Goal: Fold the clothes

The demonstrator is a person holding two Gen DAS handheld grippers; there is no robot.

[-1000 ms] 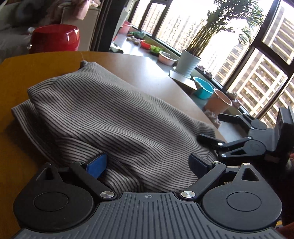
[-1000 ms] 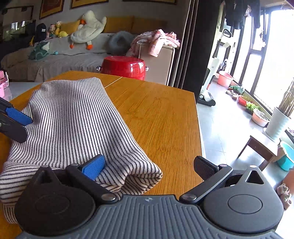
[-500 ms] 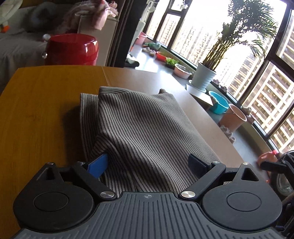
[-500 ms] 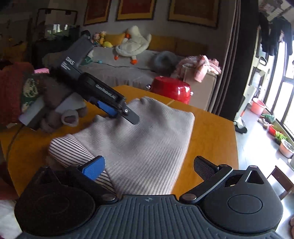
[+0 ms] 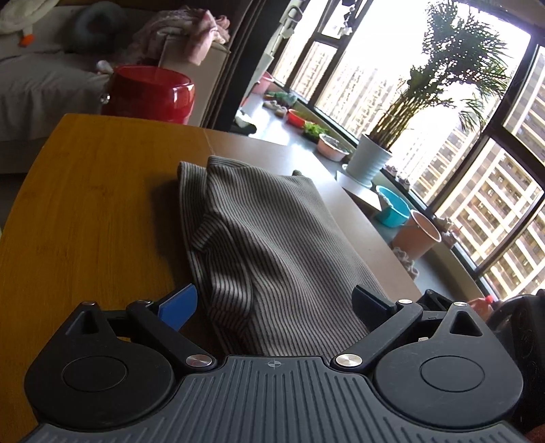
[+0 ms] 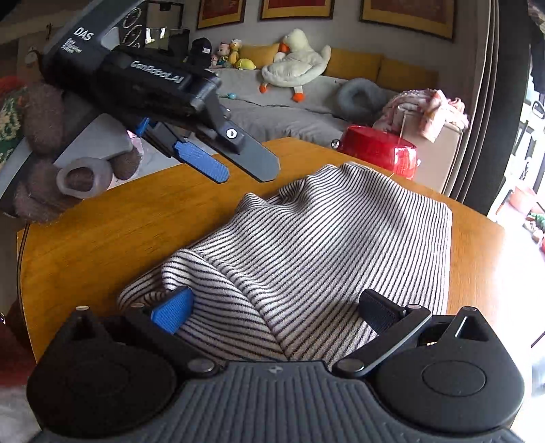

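Room: a living space with a tall window wall point(image 5: 460, 112) looking onto apartment towers, dark curtains point(image 5: 235, 51) at its edge, and framed pictures point(image 6: 407, 13) on the back wall.

Sofa point(image 6: 306, 102): grey cover, mustard cushions, along the far wall. It carries a white plush duck point(image 6: 296, 68), a grey ring cushion point(image 6: 357, 97) and small toys.

Desk point(image 5: 85, 204): wooden top, warm orange-brown grain, rounded corners, a seam line across the far part. Window glare falls on its right side.

Striped garment point(image 5: 265, 245): pale knit with thin dark stripes, lying folded on the desk, running from the near edge toward the middle, nearer the window side. A rumpled fold sits at its near left.

Potted palm point(image 5: 453, 68): white ribbed pot, on the window ledge.

Red pot point(image 5: 150, 93): glossy, beyond the desk's far edge, beside a cream cabinet draped with a pink cloth point(image 5: 190, 27).

Ledge items: turquoise bowl point(image 5: 393, 206), terracotta pot point(image 5: 415, 238), pink bowl point(image 5: 332, 146).

Left tongs point(image 5: 274, 303): spread wide, gripping nothing; the near end of the garment lies between the fingers. In the right wrist view they are raised above the desk's left side.

Right tongs point(image 6: 276, 308): spread wide, gripping nothing, with the garment's near end between them.
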